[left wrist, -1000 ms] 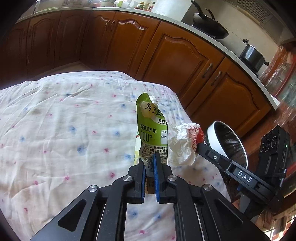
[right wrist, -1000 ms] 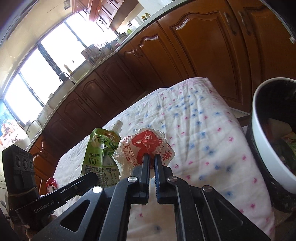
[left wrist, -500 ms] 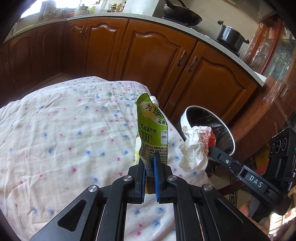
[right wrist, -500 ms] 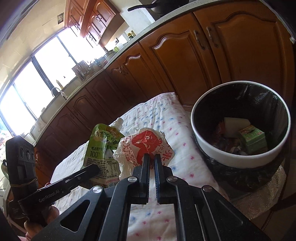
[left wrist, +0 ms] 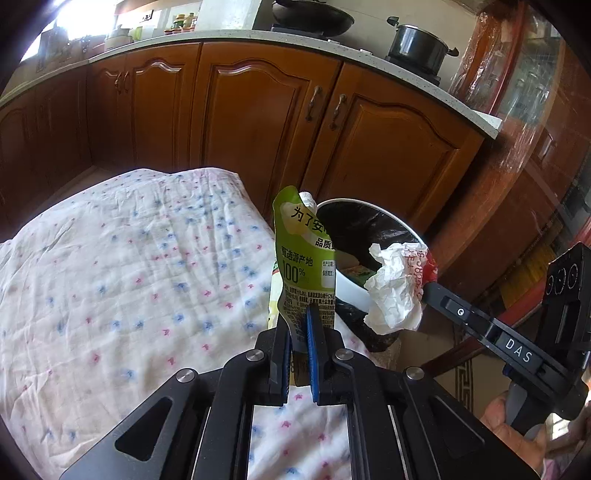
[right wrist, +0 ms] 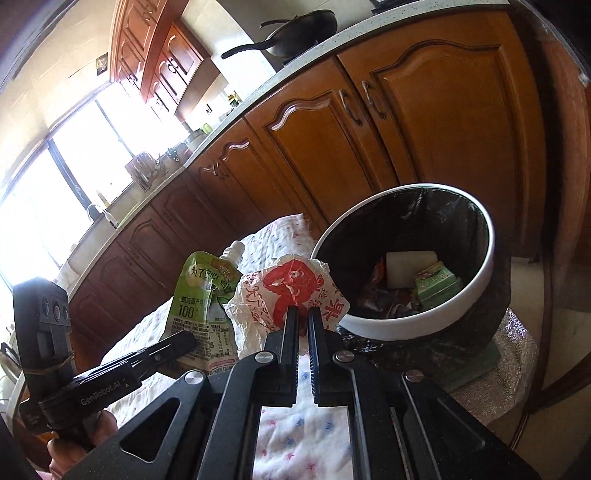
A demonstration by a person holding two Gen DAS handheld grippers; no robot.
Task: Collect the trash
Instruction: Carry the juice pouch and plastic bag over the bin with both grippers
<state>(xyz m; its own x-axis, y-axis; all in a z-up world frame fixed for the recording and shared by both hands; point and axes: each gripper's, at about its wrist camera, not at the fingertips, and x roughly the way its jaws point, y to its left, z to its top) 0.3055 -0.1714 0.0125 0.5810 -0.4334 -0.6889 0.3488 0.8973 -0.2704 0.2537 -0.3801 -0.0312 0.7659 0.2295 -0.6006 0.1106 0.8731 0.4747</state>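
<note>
1. The left gripper [left wrist: 301, 334] has its jaws clamped on the lower edge of a green drink pouch [left wrist: 303, 266], which stands upright with its white spout at the top.
2. The right gripper [right wrist: 302, 319] has its jaws pressed together on a crumpled white wrapper [right wrist: 291, 291] printed in red, held clear of the cloth.
3. In the left wrist view the pouch is above the edge of a cloth [left wrist: 129, 266] dotted with blue and pink flowers, and the wrapper [left wrist: 397, 286] hangs just beside it to the right, in front of the bin.
4. A round bin [right wrist: 461, 295] with a white rim and a black liner stands beside the cloth-covered surface, near both pieces of trash; it is open at the top.
5. Inside the bin lie a white block [right wrist: 410, 267], a small green carton [right wrist: 436, 286] and other scraps too dark to make out.
6. Behind the bin runs a row of brown wooden cabinets [left wrist: 258, 122] under a pale counter [left wrist: 369, 55], where a black pan [right wrist: 295, 31] and a dark lidded pot [left wrist: 419, 46] sit.
7. A hand [right wrist: 79, 439] grips the handle of the left gripper at the lower left of the right wrist view.
</note>
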